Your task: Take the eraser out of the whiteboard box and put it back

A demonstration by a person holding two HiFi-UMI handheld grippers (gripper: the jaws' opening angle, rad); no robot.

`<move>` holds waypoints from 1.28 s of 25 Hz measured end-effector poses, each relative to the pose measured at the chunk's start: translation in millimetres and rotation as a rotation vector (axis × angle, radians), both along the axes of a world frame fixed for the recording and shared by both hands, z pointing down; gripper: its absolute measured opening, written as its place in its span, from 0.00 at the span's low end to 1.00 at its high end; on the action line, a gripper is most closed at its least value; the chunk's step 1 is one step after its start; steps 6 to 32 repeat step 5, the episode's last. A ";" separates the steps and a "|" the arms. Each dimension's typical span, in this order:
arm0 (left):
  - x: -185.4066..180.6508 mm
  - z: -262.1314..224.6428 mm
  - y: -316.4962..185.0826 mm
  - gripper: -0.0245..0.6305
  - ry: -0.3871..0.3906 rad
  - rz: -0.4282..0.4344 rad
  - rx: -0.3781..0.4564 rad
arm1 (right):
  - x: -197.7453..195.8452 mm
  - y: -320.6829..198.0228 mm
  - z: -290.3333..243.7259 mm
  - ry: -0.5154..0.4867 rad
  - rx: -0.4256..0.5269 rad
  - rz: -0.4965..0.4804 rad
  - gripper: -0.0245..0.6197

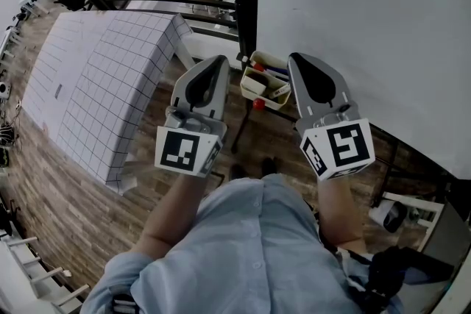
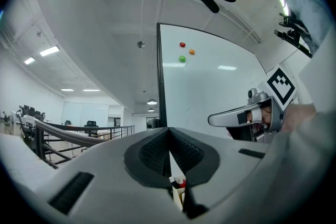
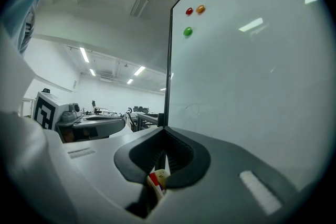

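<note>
Both closed and empty: left hand-held gripper point(image 1: 218, 61) and right hand-held gripper point(image 1: 296, 59), whiteboard box point(image 1: 253, 87) between their tips

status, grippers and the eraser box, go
Left hand-held gripper and right hand-held gripper both shut, empty, side by side. Cream whiteboard box just ahead between them, untouched; eraser not made out. Nothing blocking.
</note>
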State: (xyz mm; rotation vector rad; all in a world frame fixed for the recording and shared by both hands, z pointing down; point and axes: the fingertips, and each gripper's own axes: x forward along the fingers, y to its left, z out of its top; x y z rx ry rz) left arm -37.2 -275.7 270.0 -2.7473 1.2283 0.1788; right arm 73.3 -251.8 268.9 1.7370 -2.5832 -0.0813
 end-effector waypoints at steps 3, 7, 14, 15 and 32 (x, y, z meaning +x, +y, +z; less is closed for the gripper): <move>-1.6 0.0 -1.0 0.04 -0.007 -0.003 0.001 | -1.9 -0.6 -1.5 0.000 0.004 -0.005 0.04; -2.4 -0.4 -0.9 0.04 -0.007 0.002 0.006 | -3.8 -0.6 -3.1 0.005 0.008 -0.011 0.04; -2.4 -0.4 -0.9 0.04 -0.007 0.002 0.006 | -3.8 -0.6 -3.1 0.005 0.008 -0.011 0.04; -2.4 -0.4 -0.9 0.04 -0.007 0.002 0.006 | -3.8 -0.6 -3.1 0.005 0.008 -0.011 0.04; -2.4 -0.4 -0.9 0.04 -0.007 0.002 0.006 | -3.8 -0.6 -3.1 0.005 0.008 -0.011 0.04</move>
